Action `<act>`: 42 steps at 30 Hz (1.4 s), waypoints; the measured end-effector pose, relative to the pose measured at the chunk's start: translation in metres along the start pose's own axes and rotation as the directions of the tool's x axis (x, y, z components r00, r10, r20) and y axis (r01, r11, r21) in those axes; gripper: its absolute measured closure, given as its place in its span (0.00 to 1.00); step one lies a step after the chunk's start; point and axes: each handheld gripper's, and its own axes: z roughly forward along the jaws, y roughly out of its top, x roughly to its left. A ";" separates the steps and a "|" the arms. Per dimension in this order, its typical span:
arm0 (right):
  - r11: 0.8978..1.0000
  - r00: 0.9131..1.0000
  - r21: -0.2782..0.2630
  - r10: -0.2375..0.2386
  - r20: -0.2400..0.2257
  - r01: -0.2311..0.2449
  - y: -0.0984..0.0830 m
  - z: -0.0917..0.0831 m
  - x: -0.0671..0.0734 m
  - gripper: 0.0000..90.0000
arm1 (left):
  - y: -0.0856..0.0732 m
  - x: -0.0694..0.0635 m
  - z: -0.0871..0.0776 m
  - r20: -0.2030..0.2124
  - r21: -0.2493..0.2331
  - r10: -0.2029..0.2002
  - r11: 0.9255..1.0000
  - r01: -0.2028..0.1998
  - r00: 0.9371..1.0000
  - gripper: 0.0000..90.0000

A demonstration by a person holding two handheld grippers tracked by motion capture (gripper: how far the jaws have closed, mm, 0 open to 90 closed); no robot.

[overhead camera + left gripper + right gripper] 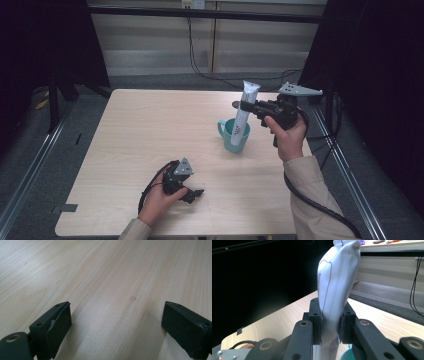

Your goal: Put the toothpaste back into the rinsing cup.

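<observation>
One white tube (246, 107) upright in teal cup (231, 139), clamped by right gripper (243, 106); left gripper (196, 194) open, empty.

White squeeze tube (246, 106), upright, crimped end up, lower end inside the teal mug (233, 136) on the table.

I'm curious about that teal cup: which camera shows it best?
The high view: the teal cup stands whole on the table. The right gripper view catches just a sliver of its rim; the left gripper view faces bare tabletop.
</observation>
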 end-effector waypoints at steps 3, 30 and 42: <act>1.000 1.000 0.000 -0.003 0.004 0.003 0.002 0.001 0.000 0.84 | 0.000 0.000 0.000 0.000 0.002 0.003 1.000 -0.003 1.000 0.10; 0.999 0.998 -0.019 -0.031 0.057 0.033 0.024 0.014 -0.016 0.84 | 0.000 0.000 0.000 0.002 0.006 0.007 1.000 -0.008 1.000 0.10; 1.000 0.996 -0.014 -0.026 0.084 0.027 0.024 0.018 -0.026 0.84 | 0.000 0.000 0.000 0.003 0.006 0.006 1.000 -0.006 1.000 0.09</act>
